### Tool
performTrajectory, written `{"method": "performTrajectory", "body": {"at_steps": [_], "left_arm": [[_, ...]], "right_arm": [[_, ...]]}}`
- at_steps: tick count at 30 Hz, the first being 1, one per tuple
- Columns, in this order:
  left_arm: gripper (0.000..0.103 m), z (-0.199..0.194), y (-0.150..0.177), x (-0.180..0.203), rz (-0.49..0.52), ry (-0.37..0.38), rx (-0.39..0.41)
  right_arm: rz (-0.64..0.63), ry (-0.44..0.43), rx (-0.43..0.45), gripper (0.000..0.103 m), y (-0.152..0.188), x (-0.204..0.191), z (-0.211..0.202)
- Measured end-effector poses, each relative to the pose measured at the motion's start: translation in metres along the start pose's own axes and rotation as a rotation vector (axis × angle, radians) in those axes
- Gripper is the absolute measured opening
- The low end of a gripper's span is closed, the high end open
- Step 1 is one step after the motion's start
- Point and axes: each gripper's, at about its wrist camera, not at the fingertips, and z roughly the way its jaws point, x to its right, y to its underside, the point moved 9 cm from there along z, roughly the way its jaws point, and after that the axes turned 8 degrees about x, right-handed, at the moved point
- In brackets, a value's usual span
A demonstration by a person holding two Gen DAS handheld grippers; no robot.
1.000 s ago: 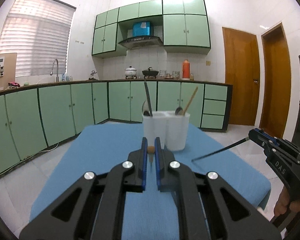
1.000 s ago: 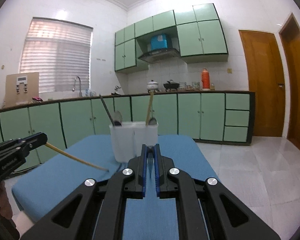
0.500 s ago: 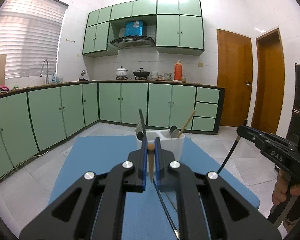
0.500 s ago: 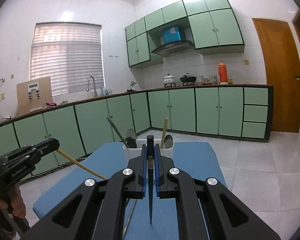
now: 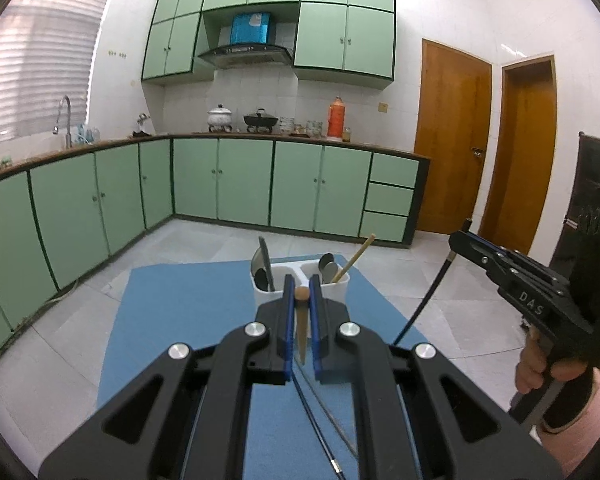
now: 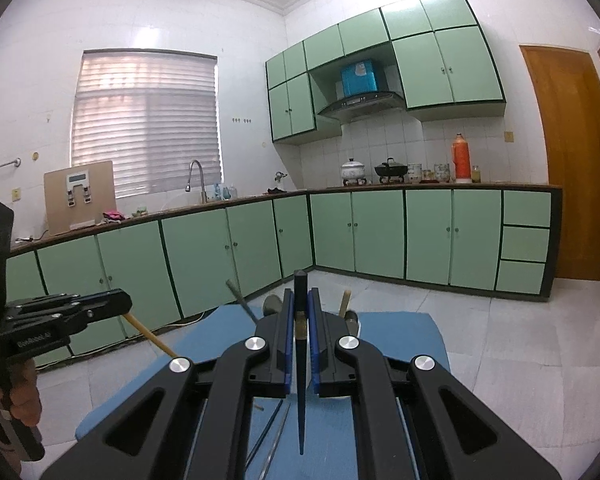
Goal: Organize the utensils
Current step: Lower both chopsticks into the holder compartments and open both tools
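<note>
Chopsticks: my left gripper (image 5: 299,312) pinches a wooden chopstick (image 5: 301,332), my right gripper (image 6: 299,316) a dark chopstick (image 6: 300,364), both hanging tip-down; the white holder (image 5: 300,284) on the blue mat (image 5: 188,308) sits at twelve o'clock.

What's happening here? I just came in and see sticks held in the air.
A person is sorting utensils. The left tool grips a wooden chopstick, the right tool a dark chopstick, both above the blue mat. The white holder ahead already holds spoons and a wooden stick. More thin sticks lie on the mat beneath.
</note>
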Motion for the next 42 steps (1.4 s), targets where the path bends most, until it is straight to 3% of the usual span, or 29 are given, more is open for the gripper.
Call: {"method": "performTrajectory", "body": {"at_steps": [13,22,27,42], "left_arm": [[0.006,0.019,-0.073,0.008,0.074,-0.011,0.022],[0.006,0.072,-0.115,0.01,0.102,-0.036,-0.011],[0.006,0.107,-0.106,0.004,0.087,-0.048,-0.047],[0.006,0.192,-0.055,-0.024,0.035,-0.064,-0.178]], "right_arm": [[-0.024,0.003,0.068,0.007,-0.075,-0.001,0.041],[-0.04,0.024,0.088,0.007,-0.107,0.001,0.087],[-0.01,0.038,0.066,0.007,-0.103,0.016,0.121],[-0.001,0.065,-0.075,0.007,-0.038,0.037,0.201]]}}
